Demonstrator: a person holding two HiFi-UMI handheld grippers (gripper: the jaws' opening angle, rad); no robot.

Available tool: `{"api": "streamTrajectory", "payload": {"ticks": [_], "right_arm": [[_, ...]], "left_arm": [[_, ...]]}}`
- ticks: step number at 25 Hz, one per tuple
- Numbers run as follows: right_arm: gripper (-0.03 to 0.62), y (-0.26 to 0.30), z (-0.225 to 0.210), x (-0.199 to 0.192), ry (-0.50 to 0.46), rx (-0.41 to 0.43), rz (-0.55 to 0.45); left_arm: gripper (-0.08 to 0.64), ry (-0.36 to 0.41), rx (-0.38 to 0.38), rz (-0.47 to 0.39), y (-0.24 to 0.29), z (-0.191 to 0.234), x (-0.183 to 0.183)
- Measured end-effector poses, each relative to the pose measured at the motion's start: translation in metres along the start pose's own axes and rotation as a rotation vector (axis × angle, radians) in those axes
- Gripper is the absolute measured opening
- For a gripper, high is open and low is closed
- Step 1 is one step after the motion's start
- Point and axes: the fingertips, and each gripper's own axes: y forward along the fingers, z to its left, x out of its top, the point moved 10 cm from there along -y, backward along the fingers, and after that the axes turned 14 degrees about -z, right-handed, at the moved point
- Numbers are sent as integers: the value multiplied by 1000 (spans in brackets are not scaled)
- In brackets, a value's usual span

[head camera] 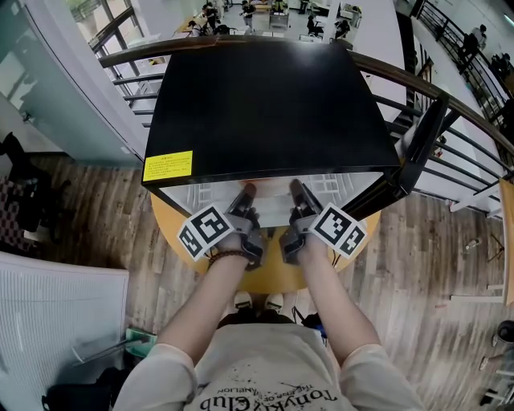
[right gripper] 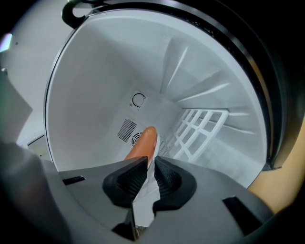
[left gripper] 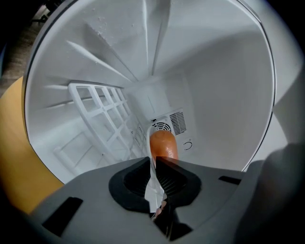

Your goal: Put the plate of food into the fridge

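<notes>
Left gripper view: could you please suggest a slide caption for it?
Left gripper shut on the plate rim, sausage ahead, inside the white fridge with its wire shelf.

Wood-plank floor [head camera: 434, 321], curved dark railing [head camera: 385, 68], office atrium [head camera: 265, 16] beyond, daylight.

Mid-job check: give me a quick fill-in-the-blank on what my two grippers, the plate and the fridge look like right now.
1. The left gripper and right gripper are both ____ on the rim of the plate.
2. The far end of the sausage points toward the ____ wall of the fridge.
3. Seen from the head view, the fridge's top is ____ in colour.

Missing words: shut; back; black.
</notes>
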Motion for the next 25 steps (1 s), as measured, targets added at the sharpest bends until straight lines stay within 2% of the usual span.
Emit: {"api": "streamTrajectory", "payload": {"ticks": [9,19,25], "right_arm": [[69,4,1,1,-79,-11,15],[83,3,3,1,-94,-31,13],[84,5,5,4,-117,-34,46]], "left_arm": [[49,25,14,14,2,-1,0],[64,42,23,35,1,-3,0],[71,42,17,53,1,-4,2]]}}
